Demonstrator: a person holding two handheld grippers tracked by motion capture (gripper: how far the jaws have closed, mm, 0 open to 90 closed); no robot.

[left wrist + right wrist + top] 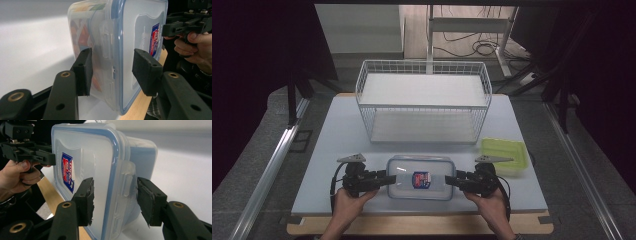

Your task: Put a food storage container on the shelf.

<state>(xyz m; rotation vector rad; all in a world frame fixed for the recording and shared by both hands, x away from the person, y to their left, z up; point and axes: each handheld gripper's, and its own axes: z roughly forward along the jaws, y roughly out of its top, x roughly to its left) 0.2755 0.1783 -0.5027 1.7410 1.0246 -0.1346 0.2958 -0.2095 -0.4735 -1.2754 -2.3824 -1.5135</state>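
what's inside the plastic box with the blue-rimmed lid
Through the clear side of the plastic box, orange and reddish pieces show, perhaps food. The frosted lid and its sticker hide the rest from above.

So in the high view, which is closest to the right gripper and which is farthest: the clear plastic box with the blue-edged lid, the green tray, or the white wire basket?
From the right gripper:
1. Clear plastic box with blue-edged lid, between its jaws, at the table's front middle.
2. Flat lime-green plastic tray, just behind it at the right edge.
3. White wire basket, farthest, at the back middle of the table.
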